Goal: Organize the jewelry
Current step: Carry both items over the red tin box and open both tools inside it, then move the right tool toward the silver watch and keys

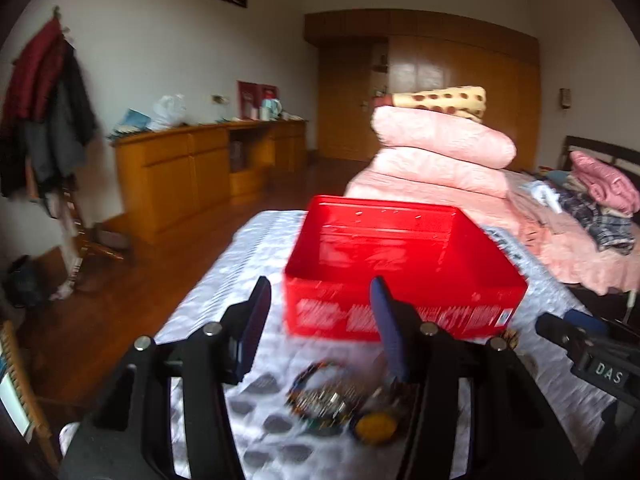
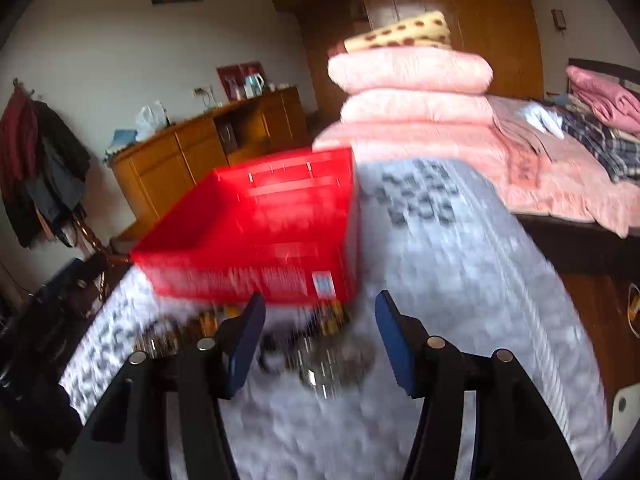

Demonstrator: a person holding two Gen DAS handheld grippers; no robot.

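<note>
A red open box [image 1: 404, 276] stands on a table with a white patterned cloth [image 1: 224, 288]; it looks empty inside. A blurred pile of jewelry [image 1: 332, 396], beaded bracelets and a yellow round piece [image 1: 376, 426], lies on the cloth in front of the box. My left gripper [image 1: 320, 300] is open above the pile, holding nothing. In the right wrist view the red box [image 2: 260, 232] is ahead to the left and the blurred jewelry [image 2: 320, 344] lies between it and my right gripper [image 2: 320, 316], which is open and empty. The right gripper also shows in the left wrist view [image 1: 588, 344].
A bed with stacked pink quilts [image 1: 440, 152] and clothes [image 2: 600, 128] stands behind and right of the table. A wooden sideboard [image 1: 192, 172] lines the left wall, with coats [image 1: 44, 112] hanging beside it. A wooden wardrobe [image 1: 460, 80] is at the back.
</note>
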